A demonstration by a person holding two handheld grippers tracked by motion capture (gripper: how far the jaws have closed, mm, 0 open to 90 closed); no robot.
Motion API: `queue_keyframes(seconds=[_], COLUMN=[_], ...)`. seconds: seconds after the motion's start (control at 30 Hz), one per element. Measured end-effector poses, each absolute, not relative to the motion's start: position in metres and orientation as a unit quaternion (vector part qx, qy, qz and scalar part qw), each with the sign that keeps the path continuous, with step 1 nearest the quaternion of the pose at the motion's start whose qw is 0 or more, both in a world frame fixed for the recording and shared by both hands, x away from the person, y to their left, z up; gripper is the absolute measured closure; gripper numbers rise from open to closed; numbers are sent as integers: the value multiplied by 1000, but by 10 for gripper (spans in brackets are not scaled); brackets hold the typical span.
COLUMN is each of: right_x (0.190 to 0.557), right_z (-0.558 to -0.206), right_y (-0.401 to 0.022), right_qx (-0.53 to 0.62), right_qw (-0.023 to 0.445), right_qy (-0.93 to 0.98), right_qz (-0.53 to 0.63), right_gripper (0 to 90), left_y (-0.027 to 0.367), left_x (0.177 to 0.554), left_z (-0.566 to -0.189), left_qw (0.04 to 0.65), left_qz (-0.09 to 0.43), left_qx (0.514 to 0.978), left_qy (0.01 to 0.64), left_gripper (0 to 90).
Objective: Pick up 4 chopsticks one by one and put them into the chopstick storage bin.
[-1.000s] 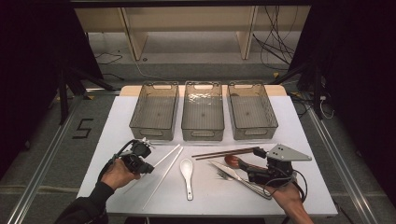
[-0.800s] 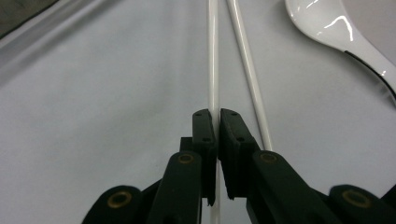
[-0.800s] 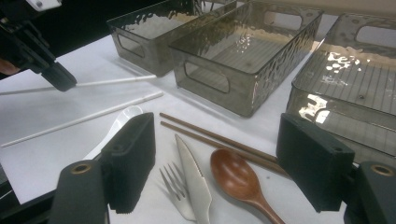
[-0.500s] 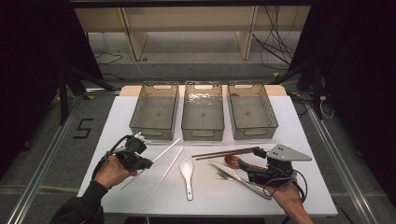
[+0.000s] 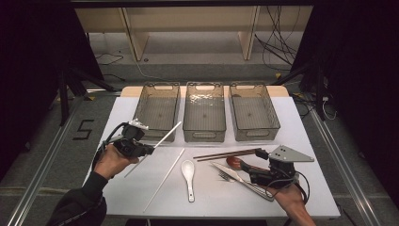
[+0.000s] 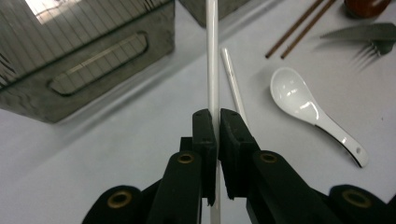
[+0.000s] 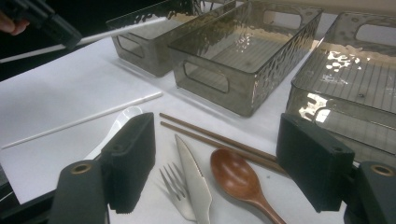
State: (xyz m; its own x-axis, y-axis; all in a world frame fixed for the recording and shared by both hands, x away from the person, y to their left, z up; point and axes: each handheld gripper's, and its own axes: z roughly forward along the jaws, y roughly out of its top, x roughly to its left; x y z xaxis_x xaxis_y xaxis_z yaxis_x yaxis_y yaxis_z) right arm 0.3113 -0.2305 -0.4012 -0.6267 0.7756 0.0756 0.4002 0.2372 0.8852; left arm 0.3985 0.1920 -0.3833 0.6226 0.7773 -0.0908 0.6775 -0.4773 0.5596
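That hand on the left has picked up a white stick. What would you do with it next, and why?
Probably carry it a little farther over the left bin and let go. The left gripper is shut on one white chopstick, whose tip already points toward that bin's near wall, and the bin looks empty. Its twin chopstick lies on the table.

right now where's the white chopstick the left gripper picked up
In the high view the white chopstick is on the left, clamped in the left gripper and lifted off the table, its tip angled toward the left bin, above its twin chopstick.
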Motion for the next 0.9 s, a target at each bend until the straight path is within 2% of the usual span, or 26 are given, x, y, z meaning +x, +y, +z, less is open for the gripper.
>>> queue_keyframes(seconds=[0.9], right_x=[312], right_z=[-401], right_y=[-231], right_qx=[385], right_qw=[194], right_qy=[761], right_qz=[484], right_gripper=[293], left_y=[204], left_x=[455], left_z=[-364], left_qw=[337], left_qz=[131], left_qx=[808], left_qy=[465], left_gripper=[847])
